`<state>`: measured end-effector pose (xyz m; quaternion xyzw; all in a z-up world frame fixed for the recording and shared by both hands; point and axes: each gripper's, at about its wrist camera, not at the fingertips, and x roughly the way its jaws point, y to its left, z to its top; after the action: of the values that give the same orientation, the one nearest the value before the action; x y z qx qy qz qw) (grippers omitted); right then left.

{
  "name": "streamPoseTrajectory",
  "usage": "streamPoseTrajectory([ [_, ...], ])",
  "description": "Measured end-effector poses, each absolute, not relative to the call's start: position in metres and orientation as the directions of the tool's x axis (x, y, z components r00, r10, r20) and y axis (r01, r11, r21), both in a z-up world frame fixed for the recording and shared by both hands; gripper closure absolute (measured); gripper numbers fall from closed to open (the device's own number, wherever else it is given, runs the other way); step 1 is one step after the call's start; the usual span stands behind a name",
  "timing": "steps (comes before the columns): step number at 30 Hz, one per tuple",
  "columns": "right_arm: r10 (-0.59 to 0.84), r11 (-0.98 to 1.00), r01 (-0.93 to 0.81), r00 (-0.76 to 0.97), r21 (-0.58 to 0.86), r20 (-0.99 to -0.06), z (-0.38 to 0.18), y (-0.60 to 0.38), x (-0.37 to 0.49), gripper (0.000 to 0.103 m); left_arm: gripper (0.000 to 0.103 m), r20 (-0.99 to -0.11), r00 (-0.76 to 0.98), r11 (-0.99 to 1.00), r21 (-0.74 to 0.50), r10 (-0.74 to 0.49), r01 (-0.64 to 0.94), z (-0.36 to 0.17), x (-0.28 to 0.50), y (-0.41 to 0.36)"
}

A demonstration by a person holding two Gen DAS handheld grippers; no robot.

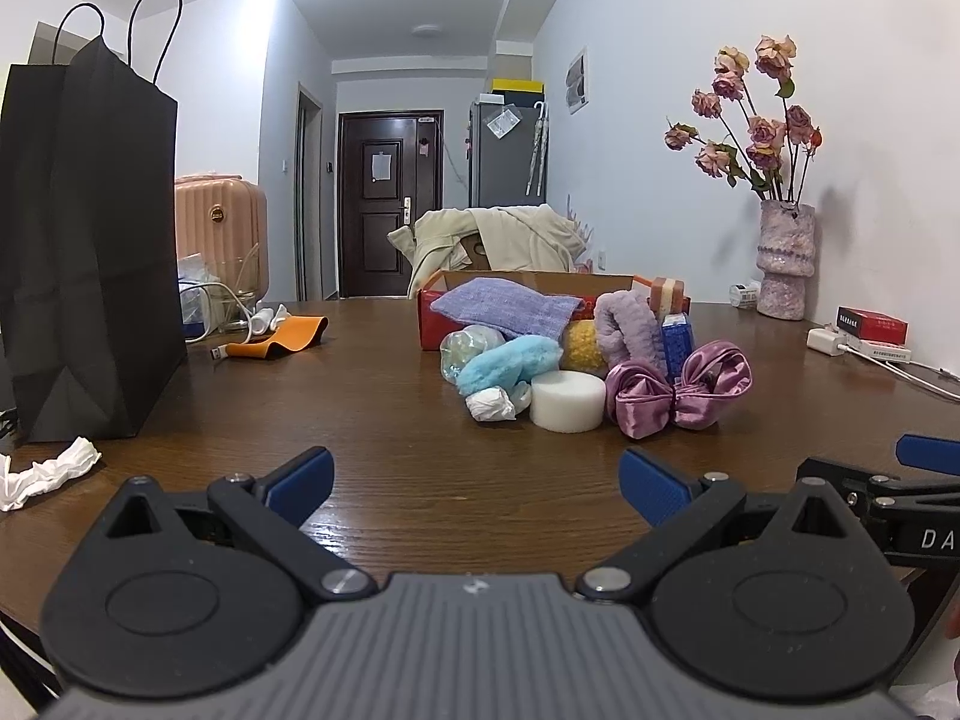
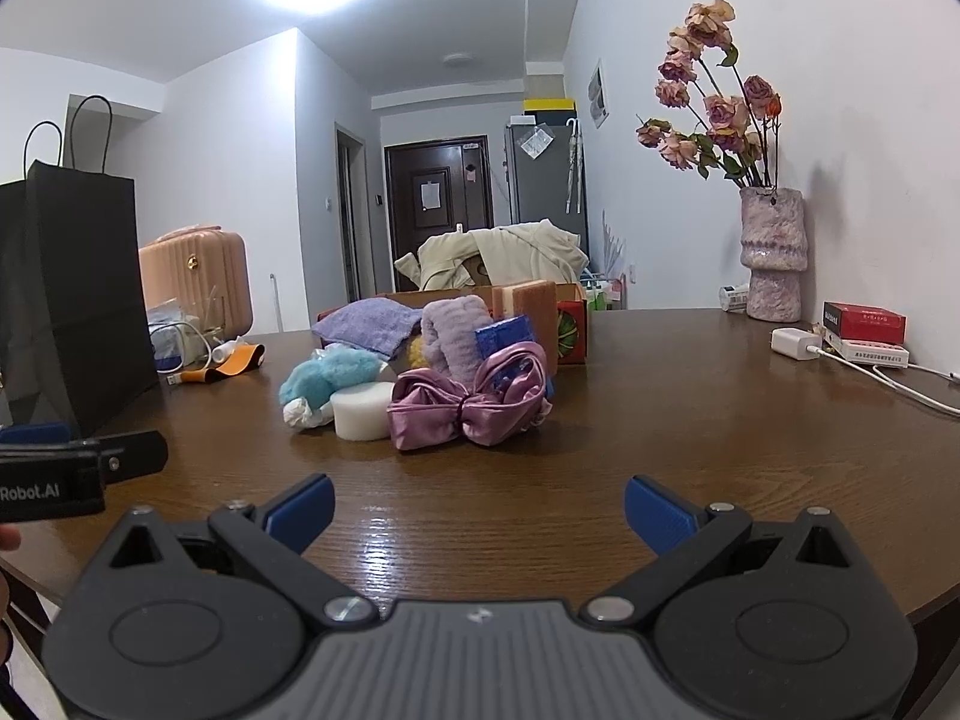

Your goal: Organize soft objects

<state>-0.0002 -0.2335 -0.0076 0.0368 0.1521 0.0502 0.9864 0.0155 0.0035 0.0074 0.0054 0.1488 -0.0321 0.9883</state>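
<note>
A pile of soft things lies mid-table before a red cardboard box (image 1: 429, 324) (image 2: 570, 330): a purple satin bow (image 1: 678, 390) (image 2: 474, 402), a white foam round (image 1: 567, 401) (image 2: 360, 411), a blue fluffy piece (image 1: 510, 363) (image 2: 327, 378), a lilac headband (image 1: 630, 324) (image 2: 453, 330), a yellow sponge (image 1: 582, 345), a crumpled white piece (image 1: 492, 405) and a purple cloth (image 1: 510, 306) (image 2: 369, 324) draped on the box. My left gripper (image 1: 477, 483) is open and empty, low over the table, short of the pile. My right gripper (image 2: 480, 507) is open and empty beside it.
A black paper bag (image 1: 90, 252) (image 2: 66, 294) stands at the left, with crumpled white paper (image 1: 48, 471) before it. An orange strap (image 1: 282, 339) and cables lie behind. A vase of dried roses (image 1: 783, 258) (image 2: 771, 252), a charger (image 2: 792, 342) and red boxes (image 2: 864, 321) sit at the right.
</note>
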Motion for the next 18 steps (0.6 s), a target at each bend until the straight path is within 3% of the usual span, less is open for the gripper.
streamPoseTrajectory([
  [18,0.108,0.993,-0.089,0.955,0.079,-0.275,0.0005,-0.2254,0.0023,0.000,0.000,-0.274,0.960,0.999,-0.009,-0.052,0.052,0.0143,0.0121,0.0128],
])
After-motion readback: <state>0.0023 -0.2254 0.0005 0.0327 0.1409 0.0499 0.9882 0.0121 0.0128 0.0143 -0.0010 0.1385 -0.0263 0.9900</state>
